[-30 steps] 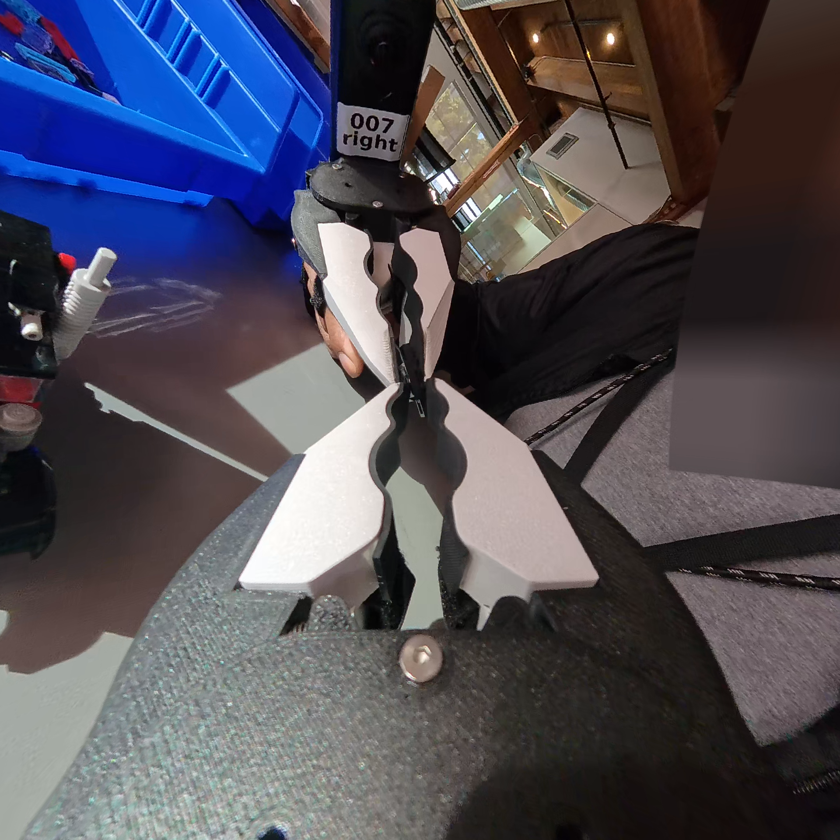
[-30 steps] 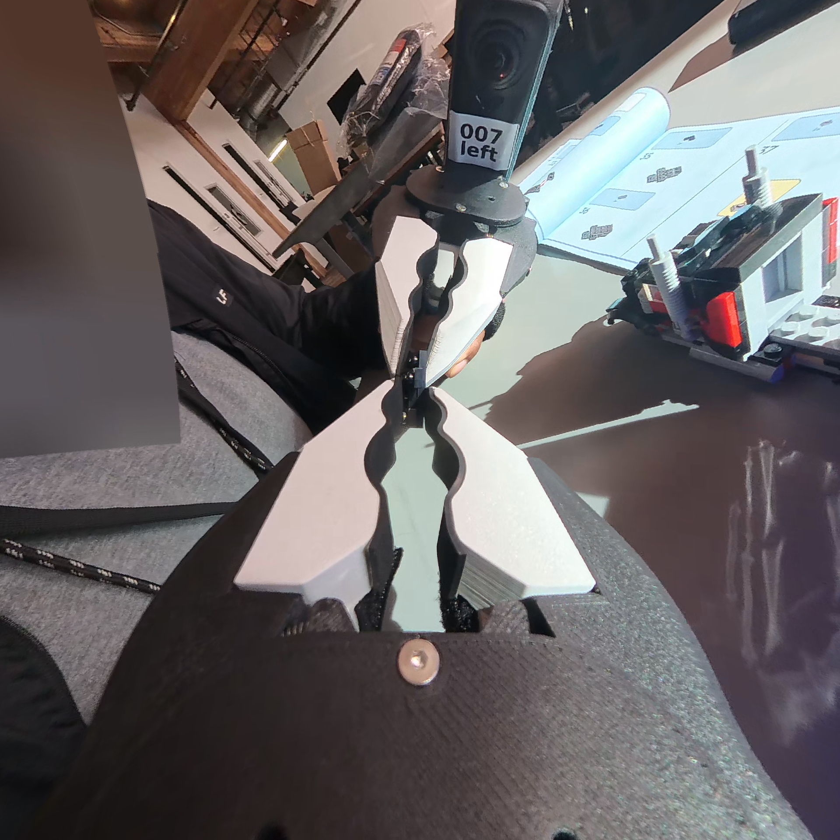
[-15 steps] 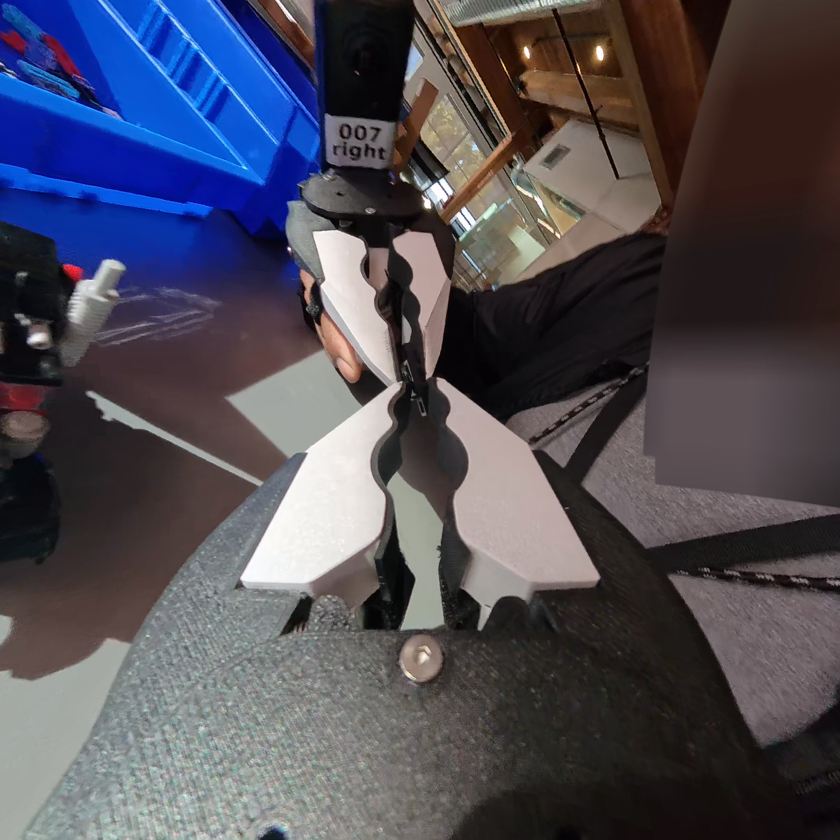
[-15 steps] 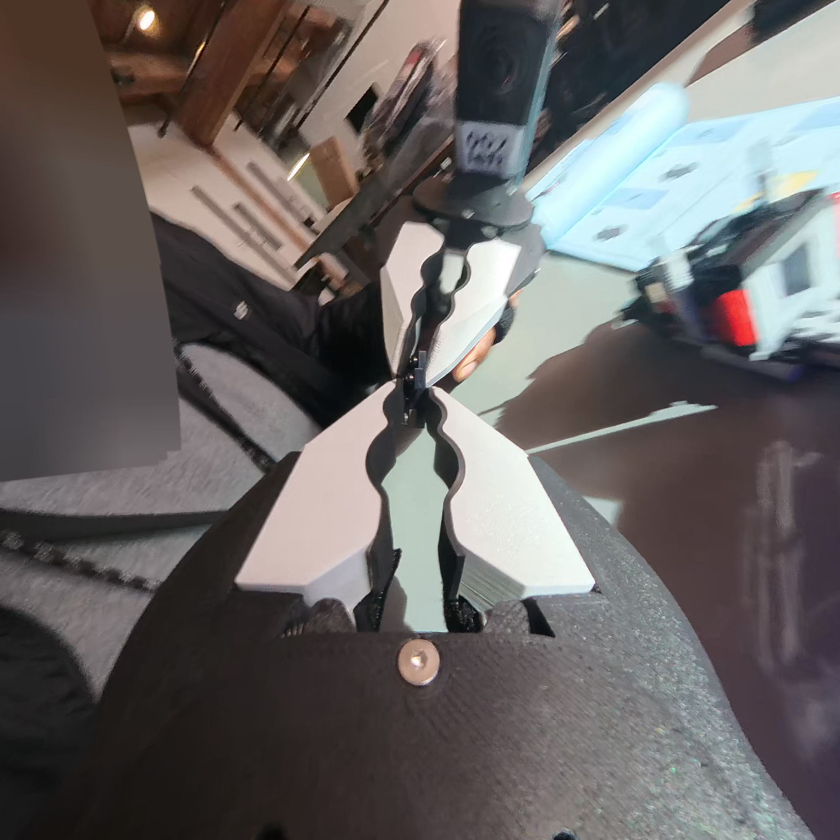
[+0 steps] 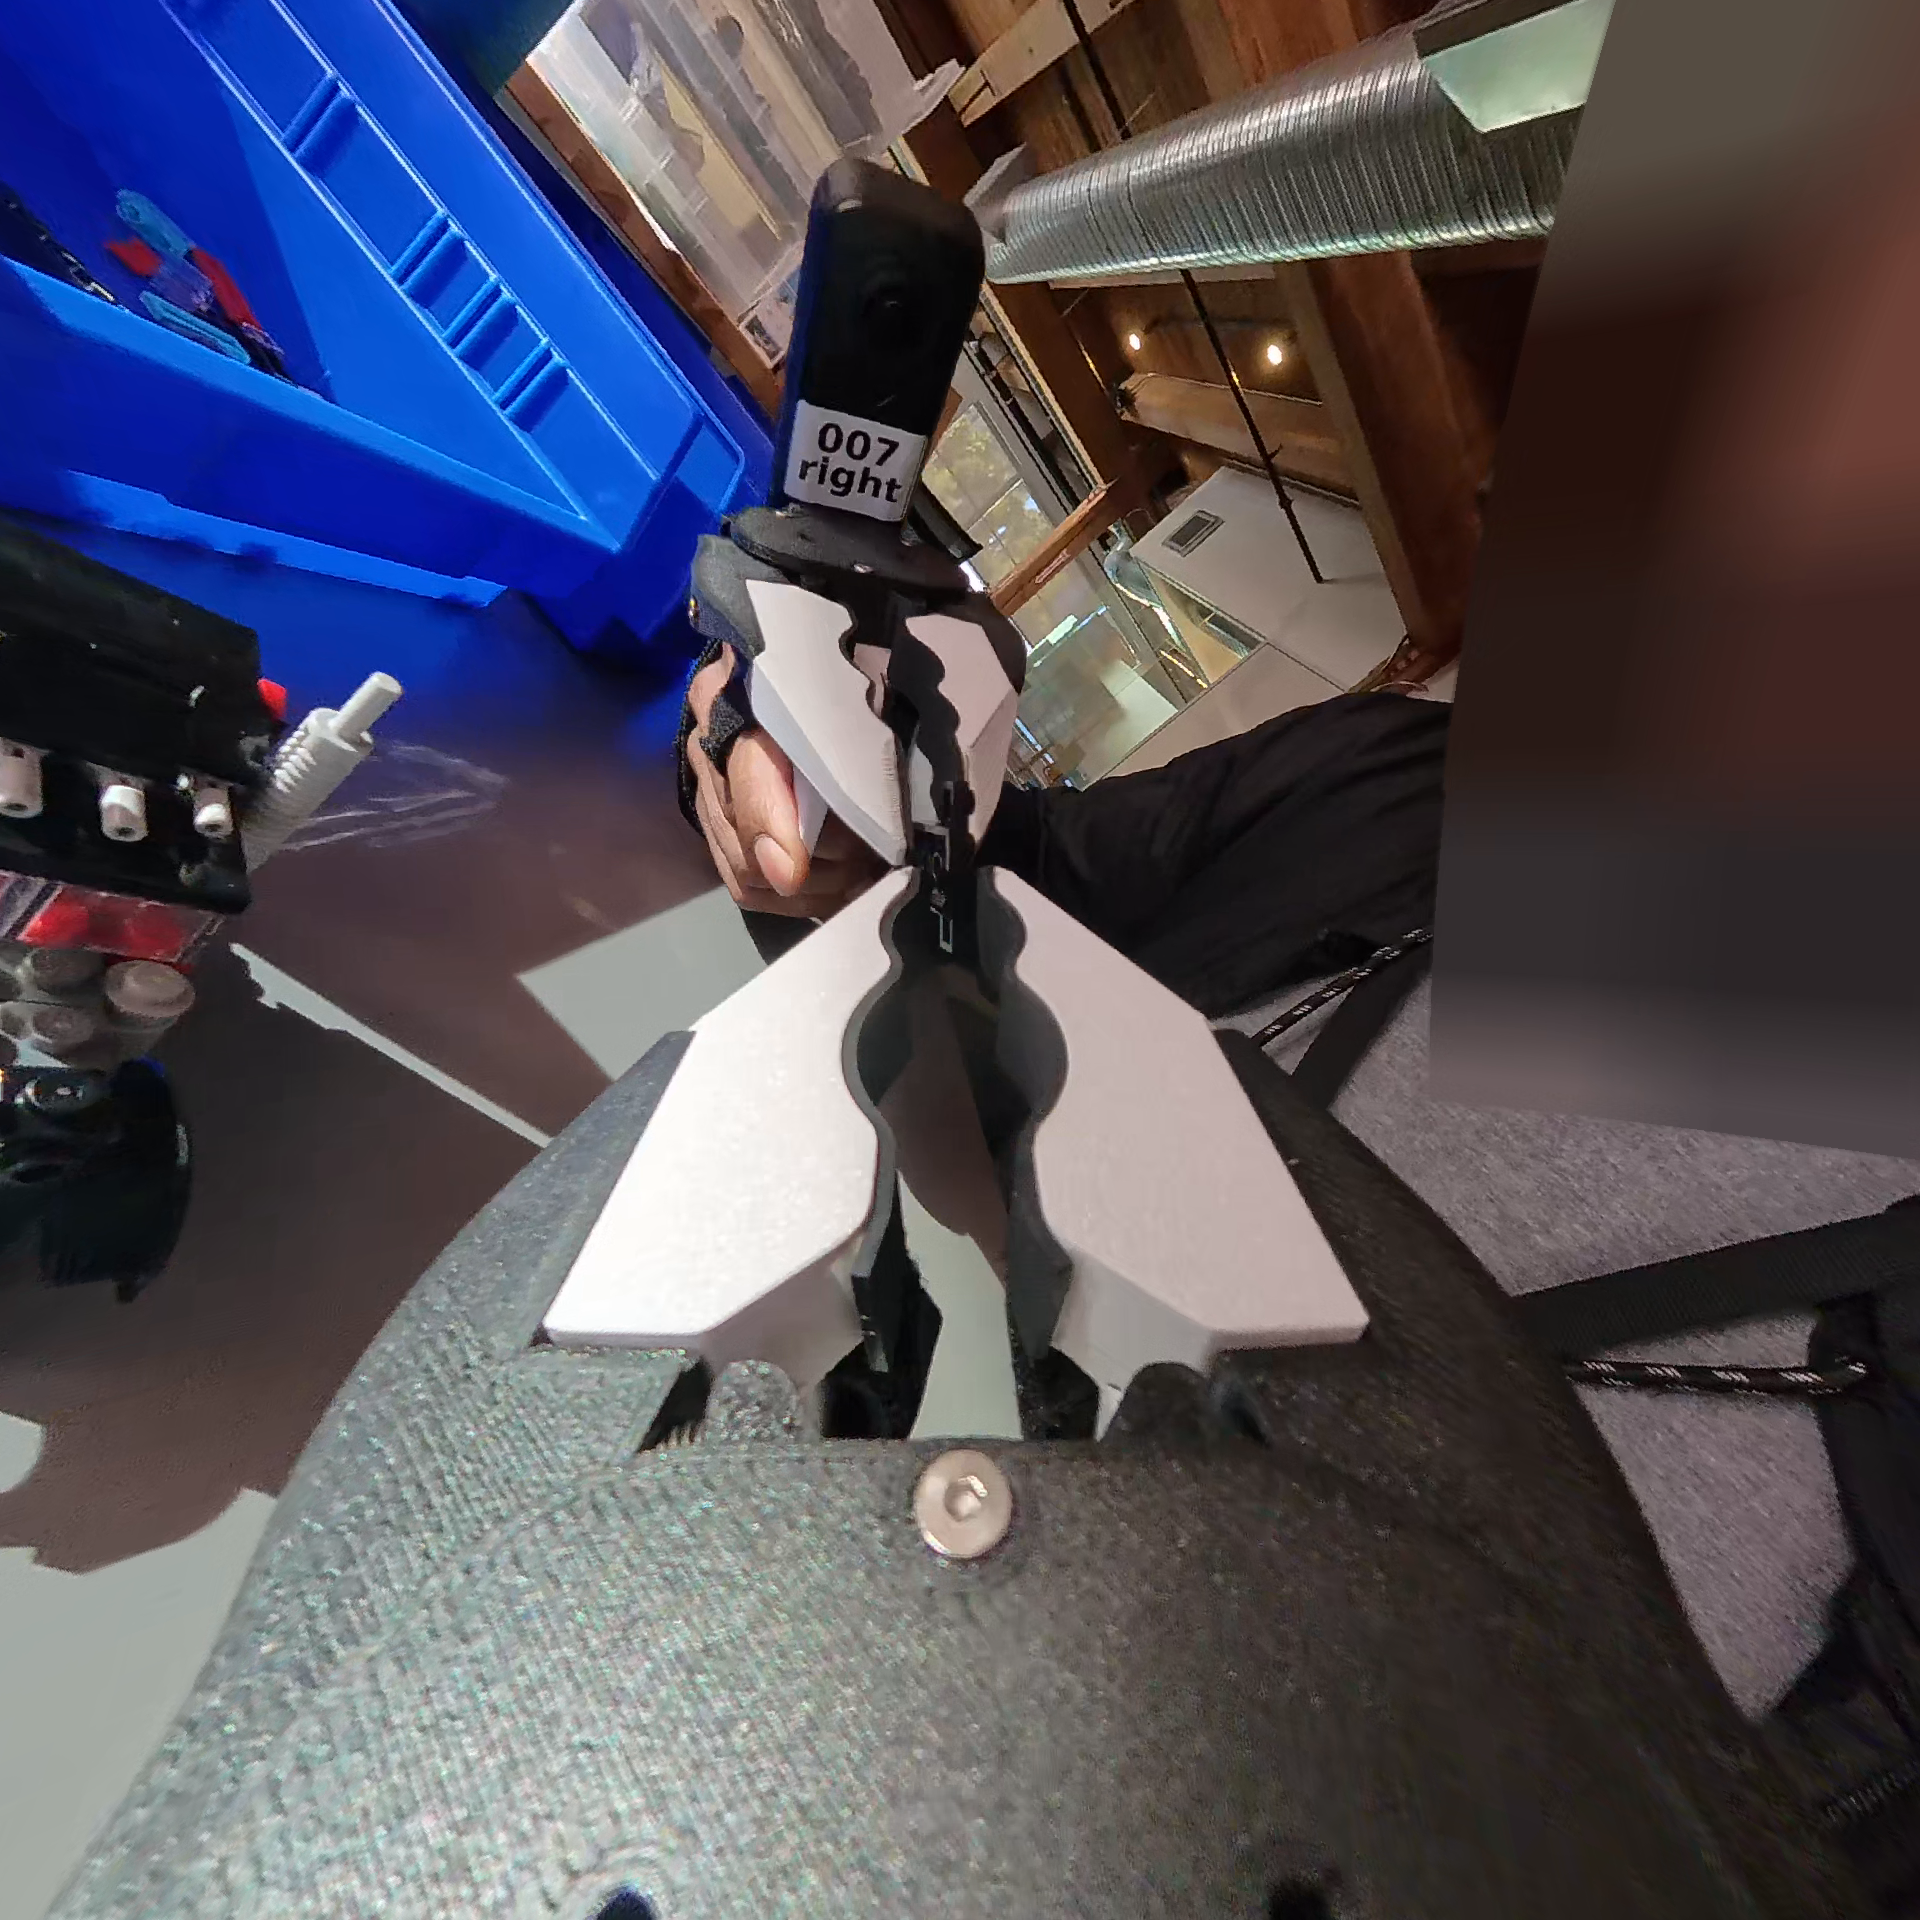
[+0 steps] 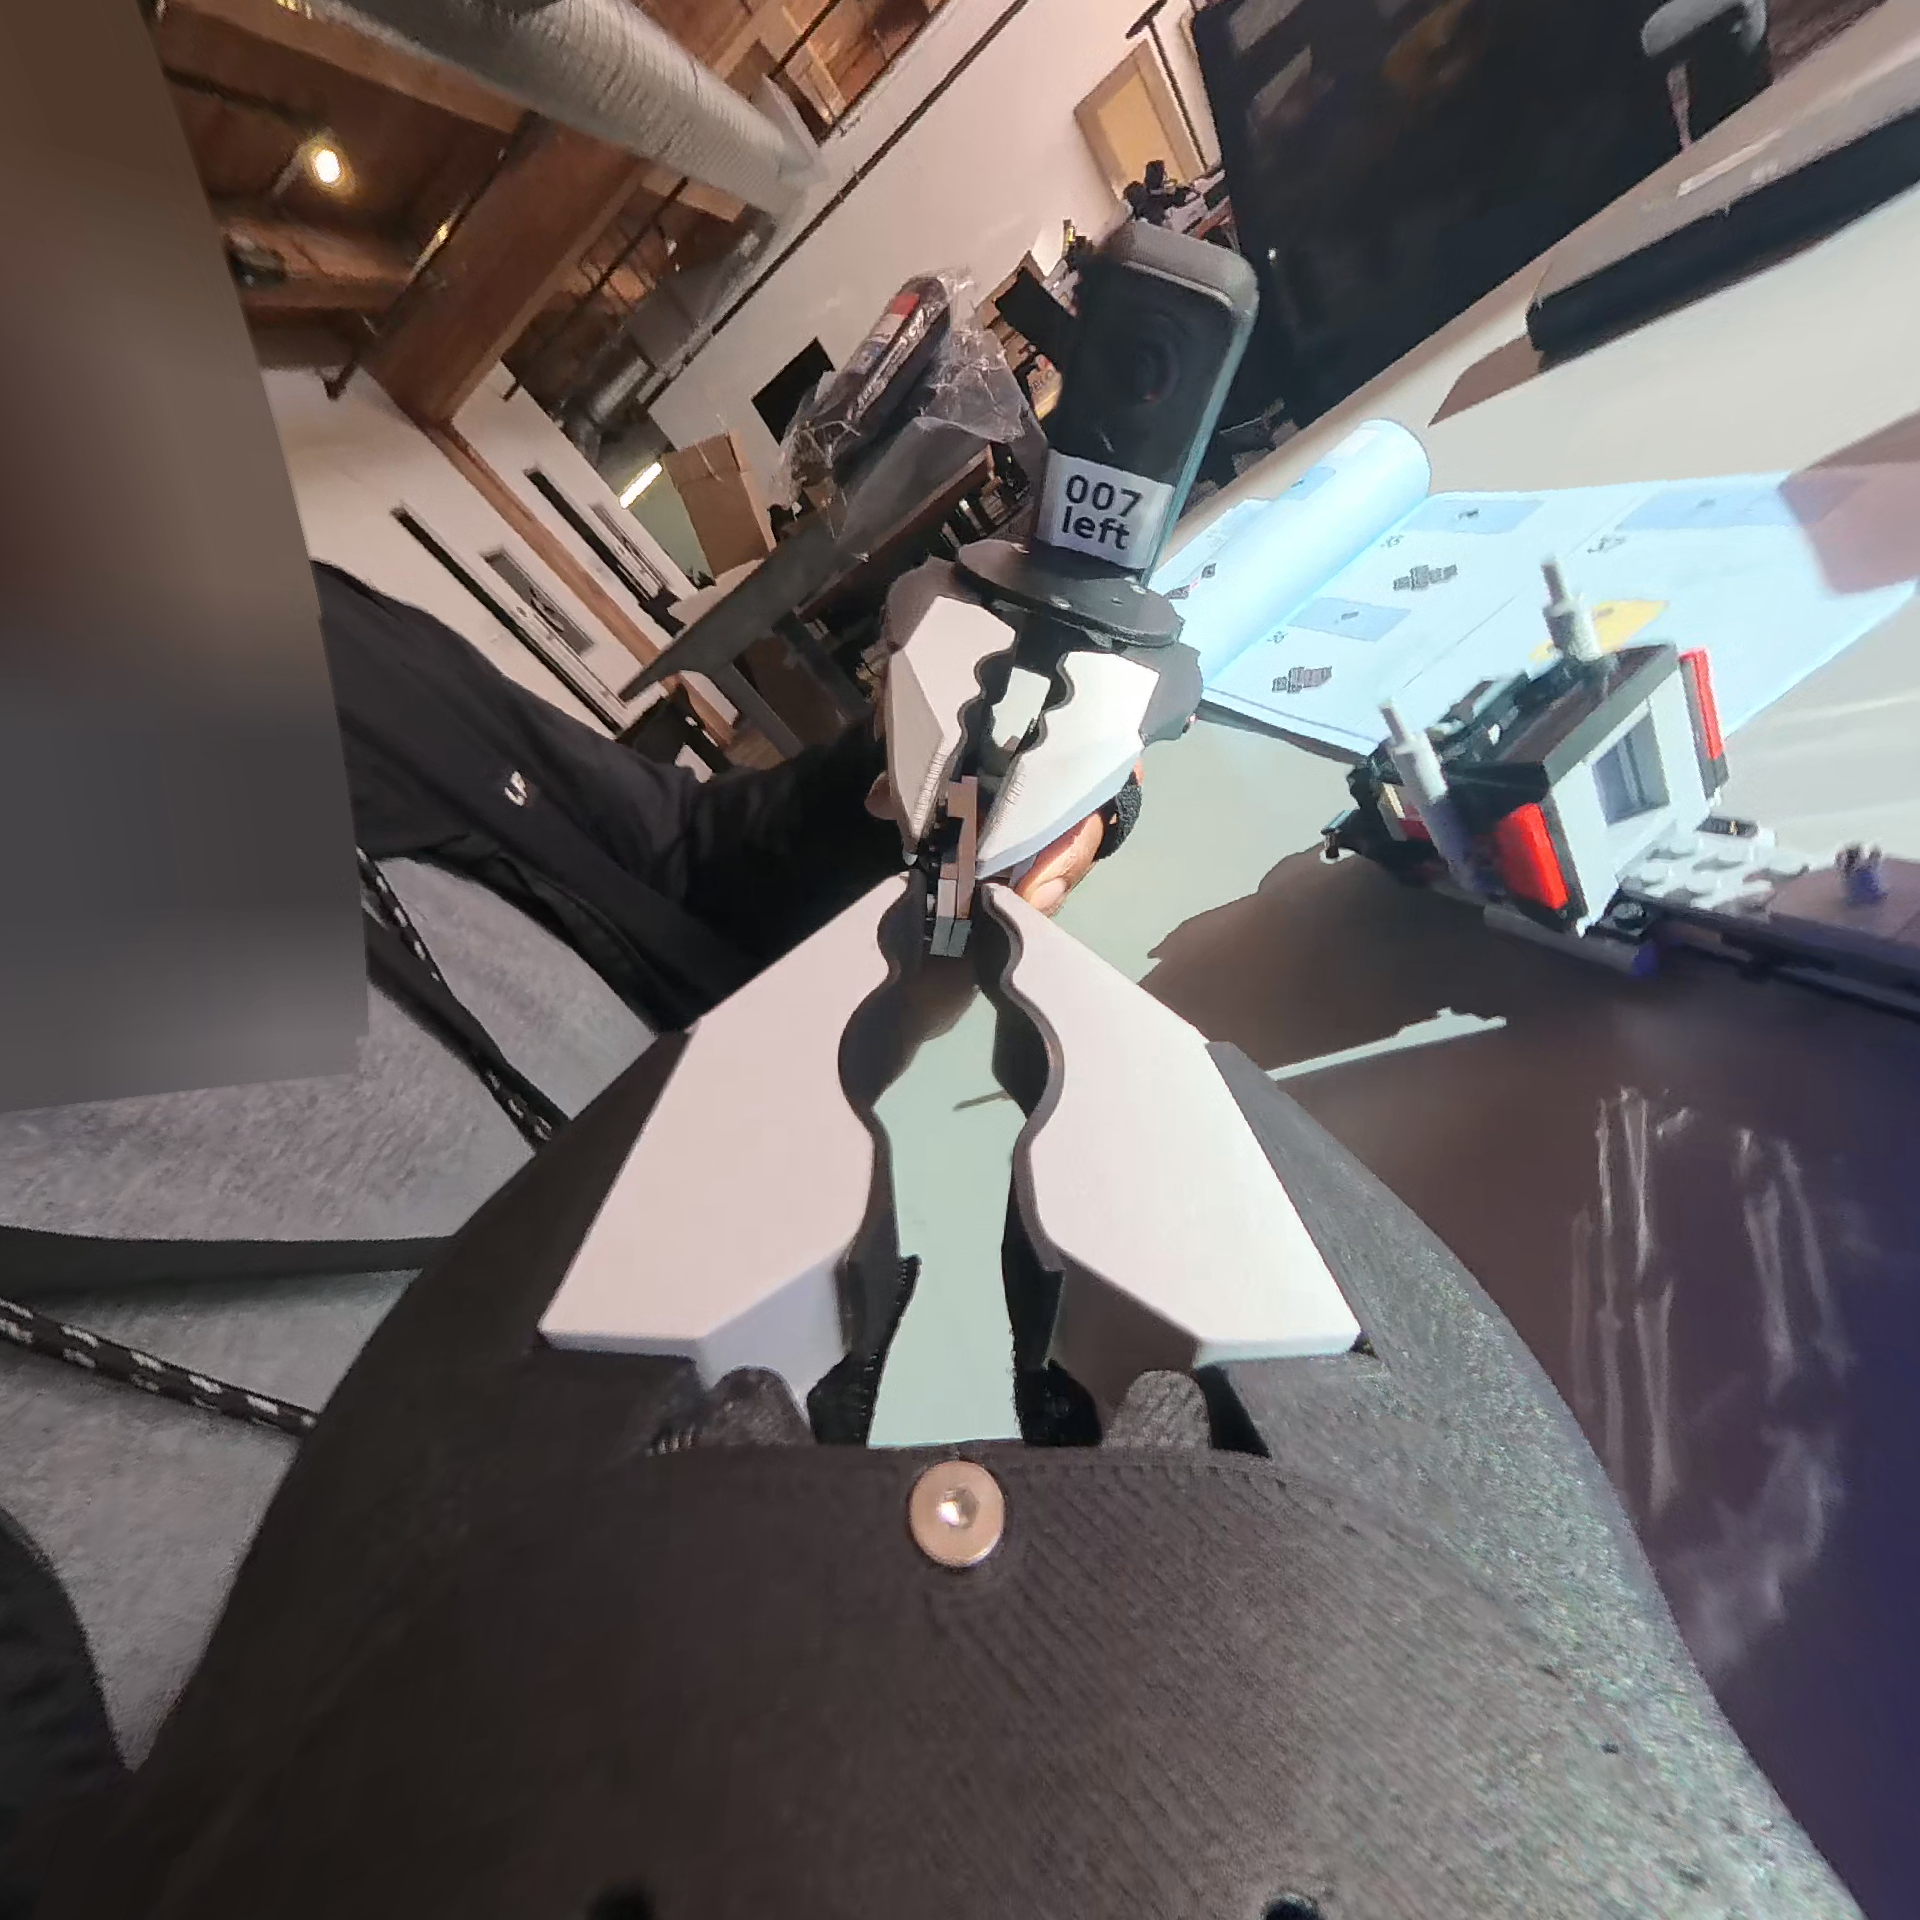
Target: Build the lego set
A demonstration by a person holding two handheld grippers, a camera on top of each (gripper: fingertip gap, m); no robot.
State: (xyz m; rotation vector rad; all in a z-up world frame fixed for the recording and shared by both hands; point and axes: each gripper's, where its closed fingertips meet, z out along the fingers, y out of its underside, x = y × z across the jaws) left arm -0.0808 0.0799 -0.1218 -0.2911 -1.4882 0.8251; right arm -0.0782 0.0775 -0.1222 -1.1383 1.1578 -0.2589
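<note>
**Two grippers pinch small Lego pieces tip to tip above the bench**

The step in hand looks like joining two small pieces held in mid-air. To do it well, line the studs up square before pressing, push straight along the joint, and keep both grips firm so neither piece twists out.

The left gripper is nearly closed, its tips clamped on a thin black piece. The right gripper is likewise pinched on a small stack of grey and black pieces. The two grippers meet tip to tip, the pieces touching or nearly so; whether they have locked I cannot tell.

The half-built Lego model stands on the bench, well apart, beside the open instruction booklet. A blue bin of spare parts sits behind.
</note>
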